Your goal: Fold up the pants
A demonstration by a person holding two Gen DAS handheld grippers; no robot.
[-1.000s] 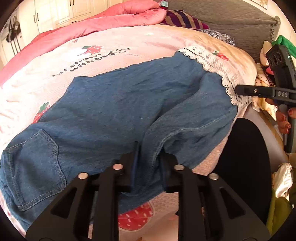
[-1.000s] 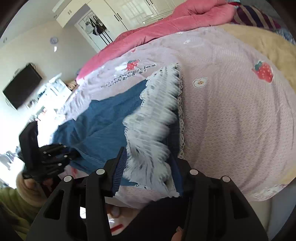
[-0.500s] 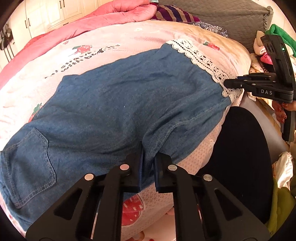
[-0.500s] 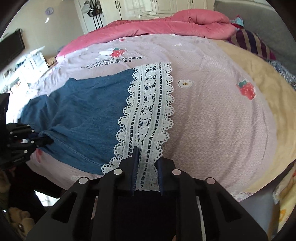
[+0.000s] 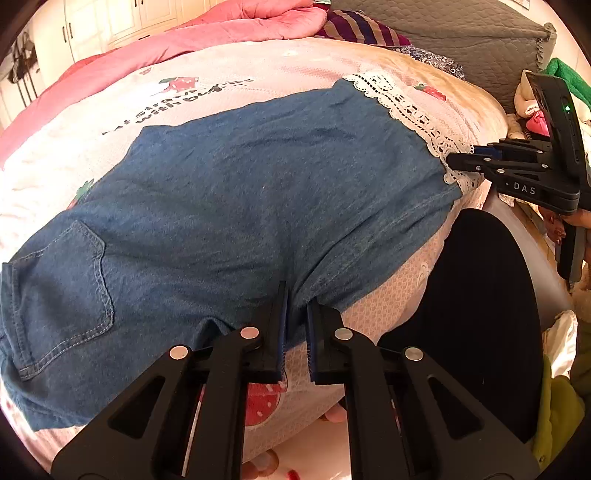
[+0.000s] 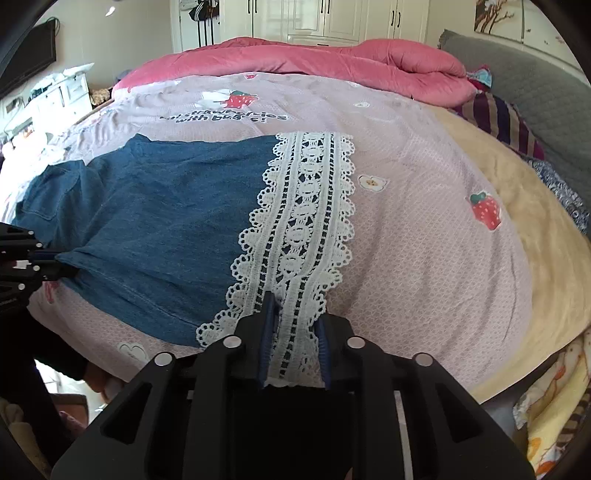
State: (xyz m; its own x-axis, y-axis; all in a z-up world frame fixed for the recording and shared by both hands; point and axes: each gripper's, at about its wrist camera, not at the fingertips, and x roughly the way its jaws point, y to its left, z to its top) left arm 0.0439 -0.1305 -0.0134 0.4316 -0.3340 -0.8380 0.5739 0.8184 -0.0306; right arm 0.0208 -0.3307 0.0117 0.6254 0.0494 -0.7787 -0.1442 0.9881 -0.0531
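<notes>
Blue denim pants (image 5: 240,206) with a white lace hem (image 6: 303,221) lie spread flat on the bed, folded leg over leg, back pocket (image 5: 62,280) at the left. My left gripper (image 5: 295,306) is shut on the pants' near edge at the crotch. My right gripper (image 6: 293,317) is shut on the lace hem at the near edge of the bed. The right gripper also shows in the left wrist view (image 5: 458,162), pinching the hem. The left gripper shows at the left edge of the right wrist view (image 6: 48,262).
The bed has a pink strawberry-print sheet (image 6: 424,221), a pink quilt (image 6: 314,59) at the back, a striped pillow (image 6: 498,122) and a grey headboard (image 5: 461,33). A black round chair (image 5: 480,314) stands beside the bed's near edge. White wardrobes (image 6: 332,18) stand behind.
Both grippers pulled apart and lowered the pants, which went from bunched and lifted to flat and taut on the bed. The lace hem settled flat.
</notes>
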